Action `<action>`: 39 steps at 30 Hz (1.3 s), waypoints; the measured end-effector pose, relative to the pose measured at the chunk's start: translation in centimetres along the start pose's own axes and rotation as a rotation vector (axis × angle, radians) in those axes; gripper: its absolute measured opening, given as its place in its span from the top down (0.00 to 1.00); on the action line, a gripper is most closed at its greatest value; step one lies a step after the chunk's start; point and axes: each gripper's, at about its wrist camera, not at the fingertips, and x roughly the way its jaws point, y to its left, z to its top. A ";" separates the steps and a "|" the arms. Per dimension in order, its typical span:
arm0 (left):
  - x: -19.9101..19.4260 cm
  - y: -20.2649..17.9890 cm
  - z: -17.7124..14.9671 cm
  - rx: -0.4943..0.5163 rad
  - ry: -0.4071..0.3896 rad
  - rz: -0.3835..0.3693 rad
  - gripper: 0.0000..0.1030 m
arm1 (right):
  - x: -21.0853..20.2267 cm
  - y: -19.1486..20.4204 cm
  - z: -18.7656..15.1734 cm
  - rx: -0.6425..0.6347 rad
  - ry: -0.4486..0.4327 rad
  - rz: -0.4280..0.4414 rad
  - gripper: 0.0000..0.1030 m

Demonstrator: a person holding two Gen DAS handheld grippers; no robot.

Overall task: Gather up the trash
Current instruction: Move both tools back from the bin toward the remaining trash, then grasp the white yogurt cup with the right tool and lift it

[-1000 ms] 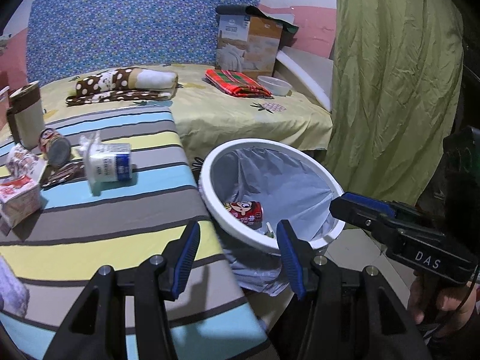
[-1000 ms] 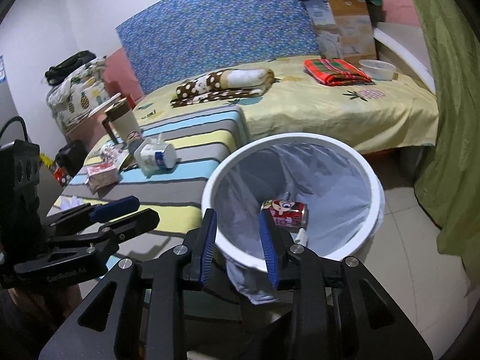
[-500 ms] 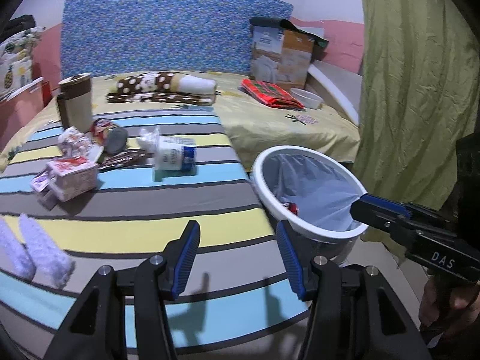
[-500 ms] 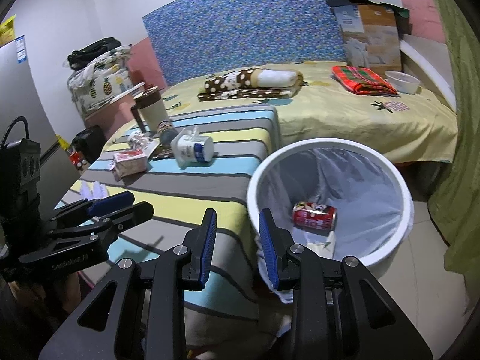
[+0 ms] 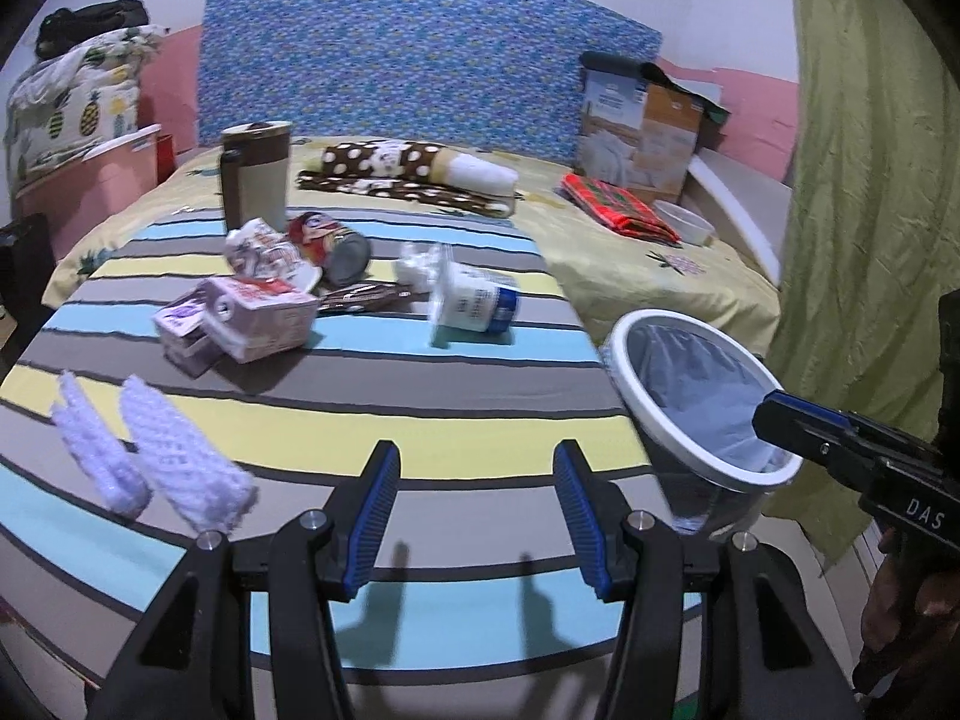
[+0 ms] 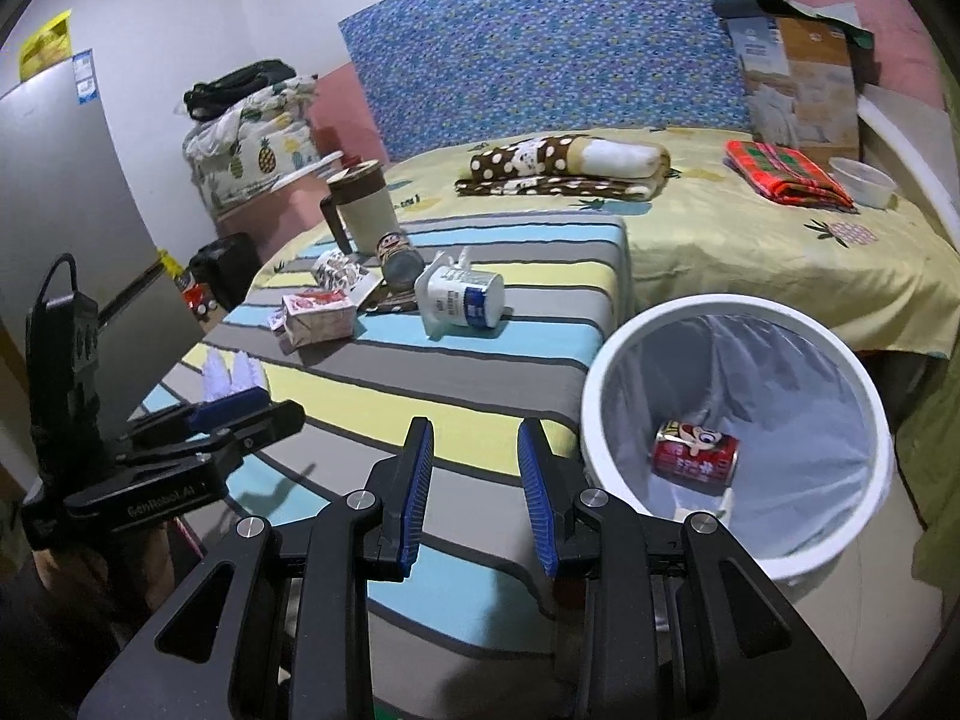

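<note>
bed: polka-dot blanket point(image 6: 564, 171) | plaid cloth point(image 6: 783, 173) | white bowl point(image 6: 864, 181) | cardboard box point(image 6: 798, 81)

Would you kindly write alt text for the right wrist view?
Empty right tongs point over a striped tabletop beside a white bin holding a red can. A carton, white cup and tipped can lie beyond; left tongs at left.

You have swung both grippers away from the round white lined bin point(image 6: 738, 438) toward the striped surface's point(image 5: 384, 414) near edge.
</note>
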 end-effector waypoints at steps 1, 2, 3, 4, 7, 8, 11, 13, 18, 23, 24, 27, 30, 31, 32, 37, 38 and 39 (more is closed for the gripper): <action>0.0 0.4 0.1 -0.006 -0.001 0.007 0.46 | 0.3 0.1 0.1 0.001 0.003 0.008 0.69; 0.0 0.7 0.1 -0.009 -0.001 0.013 0.46 | 0.6 0.1 0.3 0.001 0.007 0.018 0.69; 0.1 1.1 0.2 -0.013 -0.001 0.019 0.46 | 0.7 0.2 0.3 0.000 0.010 0.024 0.68; 0.1 1.5 0.3 -0.020 0.001 0.025 0.46 | 0.9 0.3 0.4 -0.001 0.012 0.028 0.62; 0.4 2.5 0.7 -0.035 0.006 0.043 0.46 | 1.2 0.6 0.7 -0.012 0.012 0.034 0.39; 0.5 2.9 0.8 -0.040 0.006 0.052 0.46 | 1.4 0.8 0.9 -0.020 0.014 0.031 0.39; 0.7 4.3 1.3 -0.054 0.002 0.066 0.42 | 2.1 1.0 1.4 -0.034 0.024 0.029 0.39; 0.8 5.0 1.8 -0.060 -0.006 0.083 0.41 | 2.5 1.2 1.7 -0.037 0.029 0.030 0.39; 1.2 7.1 3.1 -0.068 -0.035 0.126 0.37 | 3.8 1.3 2.7 -0.041 0.034 0.040 0.39; 2.3 9.2 4.4 -0.056 -0.046 0.165 0.33 | 5.1 1.3 3.4 -0.039 0.038 0.057 0.39; 2.7 9.6 4.6 -0.054 -0.045 0.170 0.32 | 5.3 1.3 3.5 -0.038 0.040 0.060 0.39; 3.6 10.5 5.1 -0.040 -0.045 0.184 0.30 | 6.1 1.3 3.7 -0.036 0.050 0.066 0.37; 4.7 11.2 5.5 -0.018 -0.037 0.184 0.28 | 6.9 1.2 4.0 -0.036 0.063 0.068 0.36; 5.1 11.3 5.6 -0.010 -0.034 0.181 0.28 | 7.1 1.2 4.1 -0.036 0.066 0.069 0.36; 5.5 11.2 5.7 0.000 -0.028 0.176 0.27 | 7.4 1.2 4.2 -0.036 0.069 0.069 0.35; 7.2 11.2 5.8 0.032 0.003 0.169 0.27 | 8.7 1.2 4.8 -0.036 0.082 0.068 0.35; 7.5 11.2 5.8 0.035 0.010 0.165 0.27 | 8.9 1.2 4.8 -0.037 0.084 0.066 0.35; 7.7 11.2 5.9 0.037 0.013 0.161 0.27 | 9.2 1.2 4.9 -0.035 0.088 0.064 0.35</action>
